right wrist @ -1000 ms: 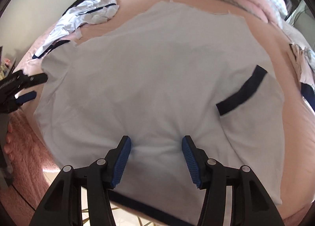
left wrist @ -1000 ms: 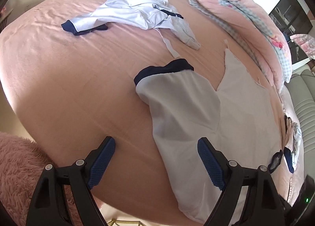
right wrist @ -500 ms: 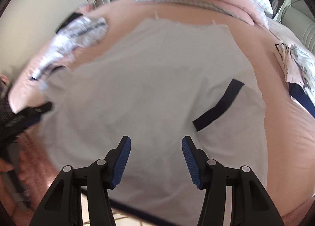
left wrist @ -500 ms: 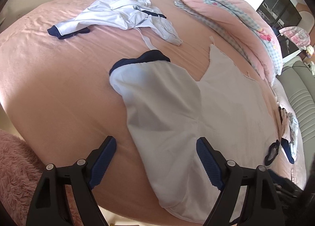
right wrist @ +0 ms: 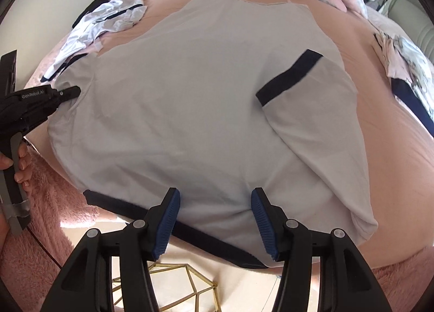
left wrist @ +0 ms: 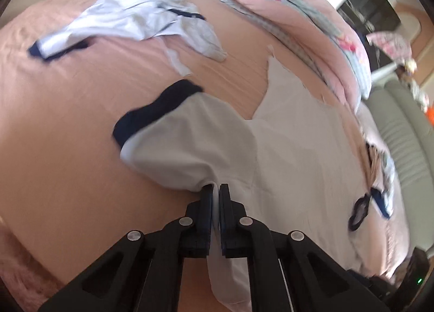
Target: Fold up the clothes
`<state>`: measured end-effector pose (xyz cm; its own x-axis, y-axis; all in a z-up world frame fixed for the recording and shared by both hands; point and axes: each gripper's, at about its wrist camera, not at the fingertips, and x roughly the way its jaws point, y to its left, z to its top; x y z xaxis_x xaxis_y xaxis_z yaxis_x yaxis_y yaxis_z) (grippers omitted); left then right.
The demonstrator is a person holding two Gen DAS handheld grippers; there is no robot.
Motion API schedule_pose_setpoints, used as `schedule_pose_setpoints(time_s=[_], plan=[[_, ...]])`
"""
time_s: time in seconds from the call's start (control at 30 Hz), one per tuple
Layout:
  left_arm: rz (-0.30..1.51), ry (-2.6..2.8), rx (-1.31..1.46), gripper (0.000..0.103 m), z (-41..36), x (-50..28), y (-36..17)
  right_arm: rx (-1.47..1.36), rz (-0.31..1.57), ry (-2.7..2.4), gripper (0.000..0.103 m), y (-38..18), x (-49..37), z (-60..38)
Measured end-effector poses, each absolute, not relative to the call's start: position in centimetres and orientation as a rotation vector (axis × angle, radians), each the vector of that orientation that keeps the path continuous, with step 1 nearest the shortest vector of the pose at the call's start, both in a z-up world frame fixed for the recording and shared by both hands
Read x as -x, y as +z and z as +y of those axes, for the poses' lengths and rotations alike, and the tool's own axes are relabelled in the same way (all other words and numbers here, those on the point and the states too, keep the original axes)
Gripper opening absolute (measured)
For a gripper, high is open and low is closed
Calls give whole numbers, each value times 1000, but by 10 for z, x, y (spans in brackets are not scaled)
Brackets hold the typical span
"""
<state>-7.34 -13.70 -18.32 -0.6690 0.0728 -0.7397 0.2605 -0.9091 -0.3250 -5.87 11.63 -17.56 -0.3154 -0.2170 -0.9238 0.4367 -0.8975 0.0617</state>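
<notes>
Currently the white shirt (right wrist: pixel 195 111) lies spread across the pink bed (left wrist: pixel 67 127), directly ahead of the right claw (right wrist: pixel 215 219). One navy-cuffed sleeve (right wrist: pixel 306 111), ahead and to the right of that claw, is already turned in over the body. The opposite sleeve (left wrist: pixel 187 146) sticks out over the bed just ahead of the left claw (left wrist: pixel 215 198).

Left claw: clenched on a pinch of shirt cloth near that sleeve's shoulder. Right claw: released, jaws wide, with its blue pads (right wrist: pixel 169 219) resting at the shirt's near edge beside the navy trim (right wrist: pixel 127 207); nothing is held between them.

Progress, as judged: the fold is partly made. One sleeve is in; the gripped sleeve and the lengthwise folds of the body appear to remain. A second white-and-navy garment (left wrist: pixel 130 18) lies crumpled far ahead and to the left of the left claw, unfolded.

Writing: the left tool's black housing, seen at the left edge of the right view, carries white lettering (right wrist: pixel 32 94) that seems to read "GenRobot.AI". No other legible marks.
</notes>
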Motion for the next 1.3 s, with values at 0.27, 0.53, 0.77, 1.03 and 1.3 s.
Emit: schedule_pose_setpoints(time_s=[0.27, 0.53, 0.77, 1.03, 1.3], plan=[[-34, -2952, -1295, 3, -57, 86, -152, -1594, 80, -2232, 54, -169, 81, 136], [50, -3105, -1436, 9, -39, 66, -161, -1487, 109, -2253, 54, -144, 103, 127], [453, -2671, -1338, 37, -157, 72, -174, -1248, 266, -2136, 54, -114, 107, 45], [477, -2610, -1560, 37, -189, 107, -204, -1201, 730, -1977, 54, -155, 77, -54], [1032, -2959, -1388, 37, -197, 141, -175, -1213, 617, -2253, 54, -137, 114, -46]])
